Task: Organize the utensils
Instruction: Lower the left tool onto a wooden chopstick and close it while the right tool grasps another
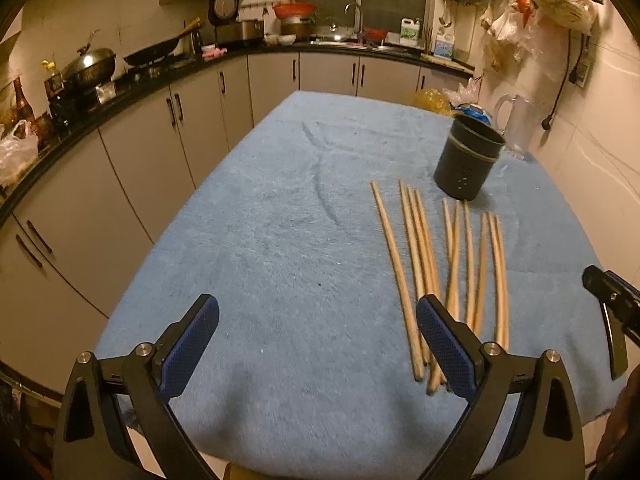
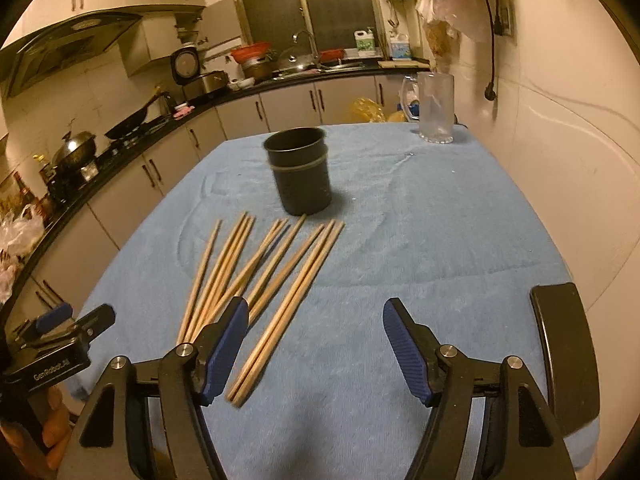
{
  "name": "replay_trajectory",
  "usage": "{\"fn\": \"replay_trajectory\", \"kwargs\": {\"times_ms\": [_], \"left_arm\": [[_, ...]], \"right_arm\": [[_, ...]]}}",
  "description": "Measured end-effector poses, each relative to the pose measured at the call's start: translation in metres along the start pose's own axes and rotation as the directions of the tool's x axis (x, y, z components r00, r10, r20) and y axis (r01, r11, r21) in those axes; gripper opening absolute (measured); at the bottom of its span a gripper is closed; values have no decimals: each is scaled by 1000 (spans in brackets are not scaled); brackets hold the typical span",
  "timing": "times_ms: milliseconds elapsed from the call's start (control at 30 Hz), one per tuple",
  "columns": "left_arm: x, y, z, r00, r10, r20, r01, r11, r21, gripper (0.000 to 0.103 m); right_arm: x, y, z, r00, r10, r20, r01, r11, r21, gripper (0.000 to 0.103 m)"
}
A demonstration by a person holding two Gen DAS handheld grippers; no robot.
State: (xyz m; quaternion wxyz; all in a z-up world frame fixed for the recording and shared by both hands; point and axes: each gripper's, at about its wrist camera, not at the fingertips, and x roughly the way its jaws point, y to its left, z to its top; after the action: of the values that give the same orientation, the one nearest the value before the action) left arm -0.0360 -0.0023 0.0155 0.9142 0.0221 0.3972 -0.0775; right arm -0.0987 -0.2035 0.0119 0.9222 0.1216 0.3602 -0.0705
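Several wooden chopsticks (image 1: 452, 264) lie side by side on the blue cloth-covered table (image 1: 280, 240), also in the right wrist view (image 2: 260, 280). A dark grey utensil cup (image 1: 466, 160) stands upright just beyond their far tips, seen too in the right wrist view (image 2: 300, 172). My left gripper (image 1: 318, 340) is open and empty, hovering left of the chopsticks' near ends. My right gripper (image 2: 316, 344) is open and empty, to the right of the chopsticks' near ends.
A clear glass pitcher (image 2: 434, 106) stands at the table's far right corner by the wall. Plastic bags (image 1: 440, 100) lie behind the cup. Kitchen cabinets and a counter with pans (image 1: 88, 66) run along the left and back.
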Motion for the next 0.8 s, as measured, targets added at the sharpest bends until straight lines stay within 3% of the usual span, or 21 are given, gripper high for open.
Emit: {"fn": "replay_trajectory", "kwargs": {"times_ms": [67, 133, 233, 400, 500, 667, 800], "left_arm": [[12, 1, 6, 1000, 0, -31, 0, 1000, 2, 88], [28, 1, 16, 996, -17, -92, 18, 1000, 12, 73], [49, 0, 31, 985, -58, -160, 61, 998, 13, 63], [89, -6, 59, 948, -130, -291, 132, 991, -10, 40], [107, -13, 73, 927, -149, -343, 156, 988, -9, 34], [130, -24, 90, 910, -150, -386, 165, 986, 4, 31], [144, -32, 102, 901, -148, -408, 166, 986, 10, 27]], "right_arm": [[9, -4, 7, 999, -21, -32, 21, 1000, -6, 72], [21, -8, 14, 997, -24, -68, 23, 1000, -12, 69], [40, -20, 28, 990, 39, -133, -34, 999, 37, 51], [80, -33, 53, 966, 82, -244, -47, 988, 144, 43], [99, -29, 64, 956, 65, -287, -25, 990, 141, 42], [138, -40, 75, 924, 115, -364, -22, 968, 250, 22], [157, -43, 80, 906, 157, -393, -30, 951, 309, 21]]}}
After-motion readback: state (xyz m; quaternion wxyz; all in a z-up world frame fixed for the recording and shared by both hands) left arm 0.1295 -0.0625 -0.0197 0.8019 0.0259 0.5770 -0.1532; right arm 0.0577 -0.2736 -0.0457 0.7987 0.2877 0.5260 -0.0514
